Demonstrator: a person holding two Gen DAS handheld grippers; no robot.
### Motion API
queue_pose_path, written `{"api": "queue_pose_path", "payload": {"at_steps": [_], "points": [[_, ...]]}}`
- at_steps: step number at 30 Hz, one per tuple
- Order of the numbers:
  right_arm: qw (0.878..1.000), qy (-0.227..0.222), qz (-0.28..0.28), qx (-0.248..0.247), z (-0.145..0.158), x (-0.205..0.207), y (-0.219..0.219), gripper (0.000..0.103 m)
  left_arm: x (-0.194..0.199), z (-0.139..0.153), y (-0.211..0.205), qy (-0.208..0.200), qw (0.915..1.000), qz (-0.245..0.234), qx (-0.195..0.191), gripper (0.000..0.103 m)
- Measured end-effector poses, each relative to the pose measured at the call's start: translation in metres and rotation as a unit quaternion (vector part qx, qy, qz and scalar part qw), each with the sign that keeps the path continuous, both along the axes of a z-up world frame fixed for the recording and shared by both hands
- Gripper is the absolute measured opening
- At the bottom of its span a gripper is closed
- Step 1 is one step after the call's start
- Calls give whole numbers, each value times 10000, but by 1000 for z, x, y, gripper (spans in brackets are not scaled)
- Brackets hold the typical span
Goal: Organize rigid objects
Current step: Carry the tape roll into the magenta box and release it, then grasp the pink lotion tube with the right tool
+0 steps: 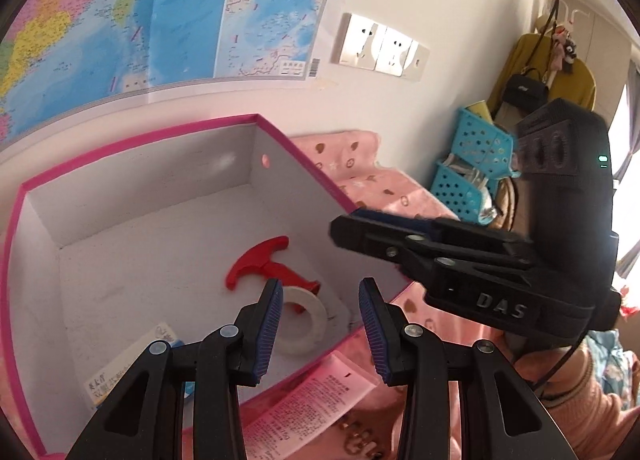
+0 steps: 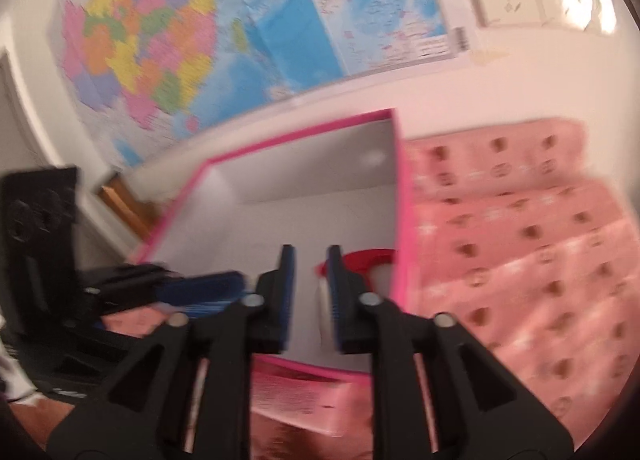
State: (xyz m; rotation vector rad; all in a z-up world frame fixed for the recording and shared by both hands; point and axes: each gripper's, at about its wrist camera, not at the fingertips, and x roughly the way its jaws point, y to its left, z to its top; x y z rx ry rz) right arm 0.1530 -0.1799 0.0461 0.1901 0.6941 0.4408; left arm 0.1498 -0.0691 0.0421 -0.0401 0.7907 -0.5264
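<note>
A pink-rimmed box (image 1: 24, 196) with a white inside stands on the bed. In it lie a red T-shaped handle (image 1: 262, 262), a white tape roll (image 1: 306, 320) and a small printed packet (image 1: 120, 372). My left gripper (image 1: 320, 334) is open and empty, just above the box's near wall, over the tape roll. My right gripper (image 2: 310, 300) is open and empty above the box (image 2: 400, 220); in the left wrist view it hangs over the box's right wall (image 1: 360, 230). The right wrist view is blurred; the red handle (image 2: 372, 258) and tape roll (image 2: 384, 276) show past its fingers.
A pink printed leaflet (image 1: 304, 400) lies on the pink bedspread (image 1: 380, 184) by the box's near wall. A map (image 1: 160, 12) and wall sockets (image 1: 380, 46) are behind. Blue baskets (image 1: 472, 164) and hanging clothes stand at the right.
</note>
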Motion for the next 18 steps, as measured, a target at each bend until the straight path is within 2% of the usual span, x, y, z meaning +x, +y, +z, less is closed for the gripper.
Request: {"api": "queue_pose_path", "payload": {"at_steps": [2, 10, 13, 18], "points": [[9997, -154, -88, -162, 2, -7, -1, 34, -5, 0, 0, -89, 9999, 27, 62, 40], [9995, -276, -75, -142, 8, -42, -19, 34, -40, 4, 11, -571, 9979, 70, 299, 40], [9998, -205, -48, -55, 4, -56, -29, 35, -59, 4, 16, -730, 9968, 29, 336, 47], [9998, 125, 25, 124, -15, -77, -43, 39, -81, -4, 21, -754, 9962, 14, 443, 48]]}}
